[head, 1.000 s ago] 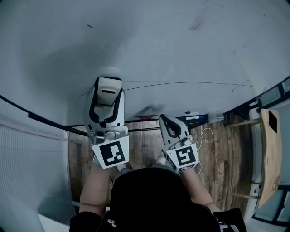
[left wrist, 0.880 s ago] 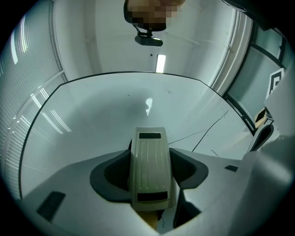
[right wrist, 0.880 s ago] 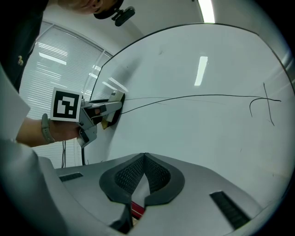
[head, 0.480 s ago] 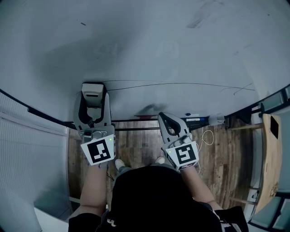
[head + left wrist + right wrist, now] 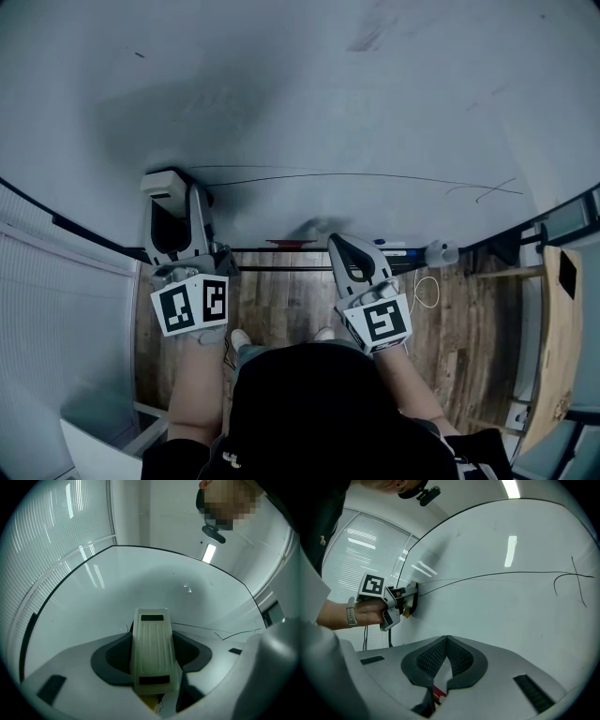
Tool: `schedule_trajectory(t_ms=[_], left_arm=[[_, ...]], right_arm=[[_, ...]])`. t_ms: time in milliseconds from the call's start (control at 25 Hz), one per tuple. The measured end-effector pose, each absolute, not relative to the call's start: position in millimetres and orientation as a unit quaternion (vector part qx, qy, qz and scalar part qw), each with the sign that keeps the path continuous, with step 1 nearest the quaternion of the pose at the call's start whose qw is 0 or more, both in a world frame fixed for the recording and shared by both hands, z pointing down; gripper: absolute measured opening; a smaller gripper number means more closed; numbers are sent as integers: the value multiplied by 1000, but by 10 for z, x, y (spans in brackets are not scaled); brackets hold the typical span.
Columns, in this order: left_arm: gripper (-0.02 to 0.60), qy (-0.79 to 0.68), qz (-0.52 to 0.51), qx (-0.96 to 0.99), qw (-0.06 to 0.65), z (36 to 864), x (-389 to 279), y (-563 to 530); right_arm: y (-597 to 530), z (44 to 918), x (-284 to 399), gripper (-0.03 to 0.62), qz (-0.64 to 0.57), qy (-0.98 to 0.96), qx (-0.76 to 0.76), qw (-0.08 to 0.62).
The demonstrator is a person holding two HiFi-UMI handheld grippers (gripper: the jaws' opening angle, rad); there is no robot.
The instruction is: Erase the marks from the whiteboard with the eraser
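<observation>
The whiteboard [image 5: 309, 103] fills the upper head view. A long thin black line [image 5: 375, 176] runs across it, with a curled mark [image 5: 487, 192] at its right end. My left gripper [image 5: 169, 192] is shut on the pale ribbed eraser [image 5: 151, 639], which it presses flat on the board at the line's left end. In the right gripper view, the left gripper [image 5: 401, 603] touches the board where the line [image 5: 511, 575] begins, with the curl [image 5: 572, 584] far right. My right gripper [image 5: 341, 247] hangs shut and empty by the board's lower edge, its jaws [image 5: 447, 640] closed together.
Below the board, a tray holds markers [image 5: 394, 247]. Window blinds [image 5: 56, 309] stand at the left. A wooden tabletop edge [image 5: 553, 319] is at the right, and a white cable [image 5: 427, 291] lies on the wooden floor. A faint smudge [image 5: 375, 37] marks the board's top.
My left gripper has slid leftward across the board with the eraser pressed on it. The right gripper has stayed almost still.
</observation>
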State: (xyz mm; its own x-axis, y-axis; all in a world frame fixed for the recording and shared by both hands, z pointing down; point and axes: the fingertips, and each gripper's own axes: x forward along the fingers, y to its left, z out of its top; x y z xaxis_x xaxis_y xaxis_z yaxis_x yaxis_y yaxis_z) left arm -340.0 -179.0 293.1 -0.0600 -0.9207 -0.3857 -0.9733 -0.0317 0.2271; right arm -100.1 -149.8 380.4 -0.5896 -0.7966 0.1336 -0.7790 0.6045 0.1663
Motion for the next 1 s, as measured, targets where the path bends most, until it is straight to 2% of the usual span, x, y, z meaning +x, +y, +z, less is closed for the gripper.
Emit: schedule_trajectory(t_ms=[440,800,1000], left_arm=[[259,683,220,-686,117,2605,-2510,-1795],[258,661,195,-708,156,2503,-1577,-1791],[258,642,165,-729,170,2497,-1513,-1786]], right_arm=[[-1457,3767,-341,28,-45,-891,443,85],[-1359,3833,387,28,-22,-871,478,111],[-1333,3811,344,28,-18,-867,485,112]])
